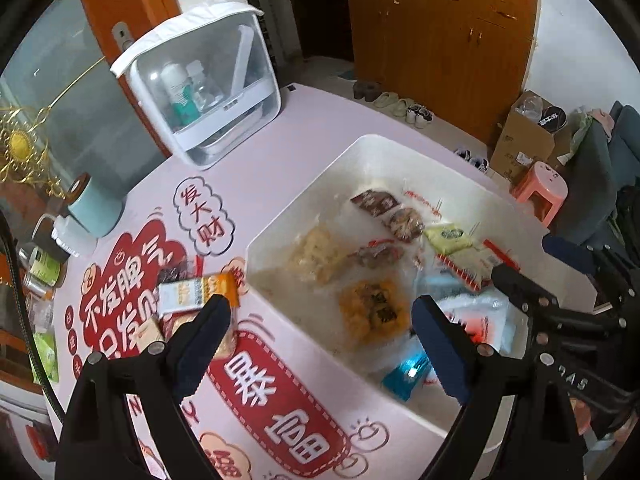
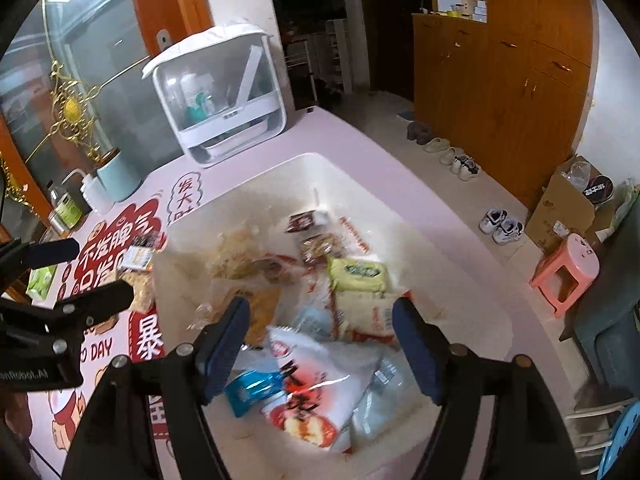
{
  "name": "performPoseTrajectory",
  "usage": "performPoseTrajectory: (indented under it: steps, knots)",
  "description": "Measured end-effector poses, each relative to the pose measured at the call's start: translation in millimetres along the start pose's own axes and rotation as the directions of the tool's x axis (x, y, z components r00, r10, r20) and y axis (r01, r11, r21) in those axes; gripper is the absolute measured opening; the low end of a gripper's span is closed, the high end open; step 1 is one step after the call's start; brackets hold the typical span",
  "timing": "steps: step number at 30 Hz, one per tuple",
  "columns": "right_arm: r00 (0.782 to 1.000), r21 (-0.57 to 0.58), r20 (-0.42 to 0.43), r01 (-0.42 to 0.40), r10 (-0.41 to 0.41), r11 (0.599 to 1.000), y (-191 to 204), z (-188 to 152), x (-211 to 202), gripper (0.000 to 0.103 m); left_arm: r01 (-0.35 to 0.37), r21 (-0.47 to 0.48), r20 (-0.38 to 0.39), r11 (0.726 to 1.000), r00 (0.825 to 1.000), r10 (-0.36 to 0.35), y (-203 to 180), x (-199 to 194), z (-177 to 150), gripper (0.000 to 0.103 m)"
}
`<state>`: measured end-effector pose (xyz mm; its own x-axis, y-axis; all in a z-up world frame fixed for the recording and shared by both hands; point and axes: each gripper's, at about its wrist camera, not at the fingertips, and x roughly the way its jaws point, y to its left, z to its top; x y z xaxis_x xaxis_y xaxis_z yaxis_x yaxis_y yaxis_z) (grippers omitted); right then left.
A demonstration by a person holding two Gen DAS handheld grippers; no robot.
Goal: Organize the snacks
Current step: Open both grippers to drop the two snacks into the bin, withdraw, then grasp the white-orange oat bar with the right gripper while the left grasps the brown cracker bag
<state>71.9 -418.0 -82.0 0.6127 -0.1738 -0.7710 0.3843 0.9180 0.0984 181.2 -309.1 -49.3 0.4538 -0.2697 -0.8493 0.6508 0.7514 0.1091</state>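
While both claws hang over the pink table (image 1: 320, 128) with its red printed cloth, the snacks lie mostly inside a large white rectangular plastic bin (image 1: 280, 224), whose long axis runs away from the cameras toward the far right table edge. The left claw (image 1: 320, 340) is spread wide with nothing between its dark blue pads (image 1: 200, 344); it straddles the bin's near-left wall, one finger over the table, the other over the bin's inside. The right claw (image 2: 320, 344) is likewise spread and empty, poised above the near end of the bin, over a white and red bread bag (image 2: 316, 384) that lies slanted, its long axis running from upper left to lower right. Just left of that bag a small blue foil packet (image 2: 252, 388) lies near the bin's near wall. Farther in, a pale green packet (image 2: 358, 274) lies roughly crosswise, and a brown packet (image 2: 304, 222) sits near the far end.

Outside the bin, an orange and white snack packet (image 1: 196, 292) lies on the table just beside the left wall, long axis crosswise, near the left claw's left finger. A clear white-framed storage box (image 1: 208, 92) stands at the table's far side, well apart from the bin, with open cloth between them. The bin's right wall runs close to the table edge.
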Motion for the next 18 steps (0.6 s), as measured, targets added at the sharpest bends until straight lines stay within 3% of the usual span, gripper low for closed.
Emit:
performPoseTrajectory:
  steps: [10,18]
  knots:
    - [0.992,-0.090,-0.091,-0.090,0.082,0.992,61,-34,10,0.074,-0.011,-0.065,-0.072,0.998,0.997,0.006,41,-7,-74,0.091]
    - [0.982,-0.179,-0.117,-0.169,0.149,0.969,123,-32,18,0.074,-0.064,-0.174,-0.132,0.983,0.990,0.041,109,-3,-131,0.091]
